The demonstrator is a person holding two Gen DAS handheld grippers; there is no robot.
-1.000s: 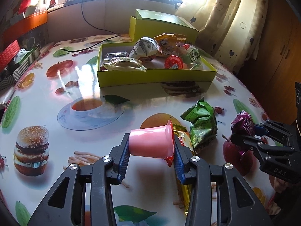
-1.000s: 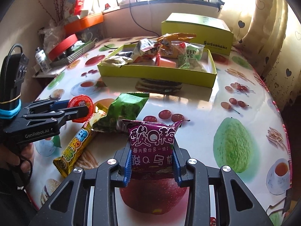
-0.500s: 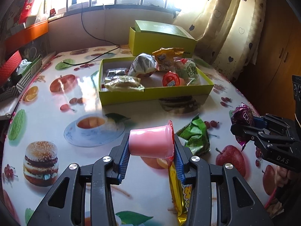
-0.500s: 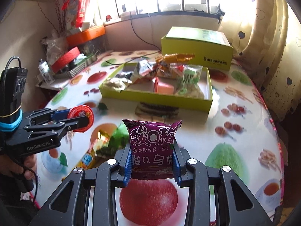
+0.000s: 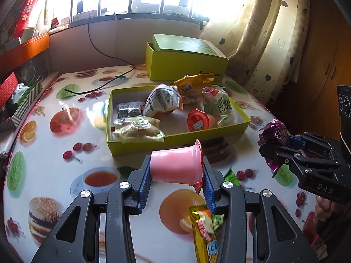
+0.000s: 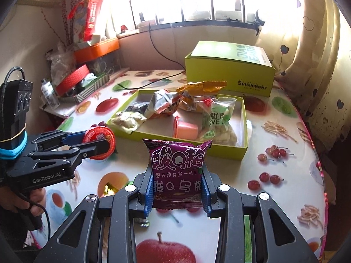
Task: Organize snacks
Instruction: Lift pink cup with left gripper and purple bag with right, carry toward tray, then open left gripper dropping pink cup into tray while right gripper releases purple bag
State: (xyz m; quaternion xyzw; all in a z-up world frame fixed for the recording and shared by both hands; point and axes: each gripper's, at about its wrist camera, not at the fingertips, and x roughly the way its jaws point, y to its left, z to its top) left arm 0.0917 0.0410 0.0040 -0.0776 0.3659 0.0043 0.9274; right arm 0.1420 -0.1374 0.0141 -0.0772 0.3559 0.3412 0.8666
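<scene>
My left gripper (image 5: pixel 175 175) is shut on a pink jelly cup (image 5: pixel 177 165) with a red lid, held above the table just in front of the open yellow-green snack box (image 5: pixel 175 141). My right gripper (image 6: pixel 177 188) is shut on a purple candy bag (image 6: pixel 177 171), held above the table in front of the same box (image 6: pixel 188 145). The box holds several snack packets and a jelly cup (image 5: pixel 198 120). Each gripper shows in the other's view: the right one (image 5: pixel 276 144), the left one (image 6: pixel 98 142).
A yellow snack bar (image 5: pixel 205 234) and a green packet (image 5: pixel 231 177) lie on the table below my left gripper. A closed yellow-green box (image 6: pixel 230 70) stands behind the open one. Clutter and an orange box (image 6: pixel 96 49) sit at far left. A black cable (image 5: pixel 105 85) crosses the table.
Both grippers have risen and moved forward toward the open box, each still holding its snack. The loose packets on the table have dropped low in both views.
</scene>
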